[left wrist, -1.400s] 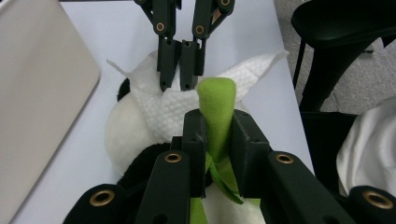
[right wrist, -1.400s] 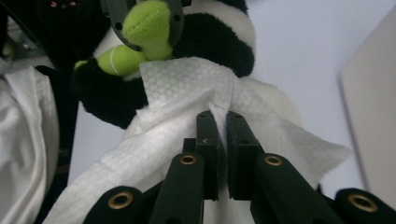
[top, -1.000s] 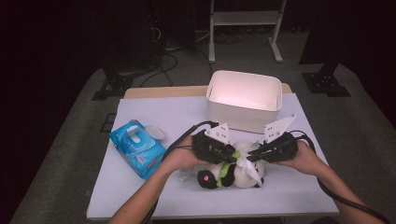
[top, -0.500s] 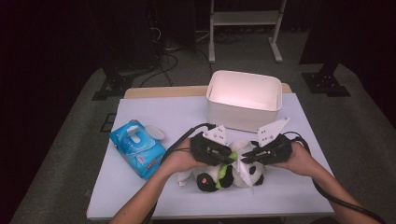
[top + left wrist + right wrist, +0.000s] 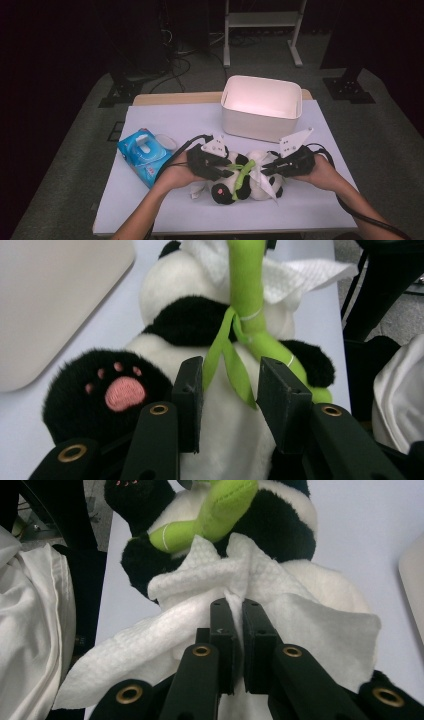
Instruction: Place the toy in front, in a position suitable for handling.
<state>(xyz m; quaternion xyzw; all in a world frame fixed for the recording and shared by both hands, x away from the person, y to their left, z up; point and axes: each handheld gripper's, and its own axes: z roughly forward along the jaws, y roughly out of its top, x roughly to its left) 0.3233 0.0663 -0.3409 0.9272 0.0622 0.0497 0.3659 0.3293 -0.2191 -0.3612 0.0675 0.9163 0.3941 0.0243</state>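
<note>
Opening lately over the panda (image 5: 235,182), left gripper (image 5: 230,385) grips nothing; right gripper (image 5: 235,630) pinches tissue (image 5: 280,615).

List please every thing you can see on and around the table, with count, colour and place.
plush panda toy: one, black and white, holding a green bamboo stalk, lying at the table's front centre
white paper tissue: one, draped on the panda
plastic storage bin: one, white, rear right
wet-wipes pack: one, blue, left
table: one, pale lilac top
metal stand: one, white, on the floor behind
left hand-held gripper: black, jaws just opening, around the bamboo leaves
right hand-held gripper: black, pinching the tissue
</note>
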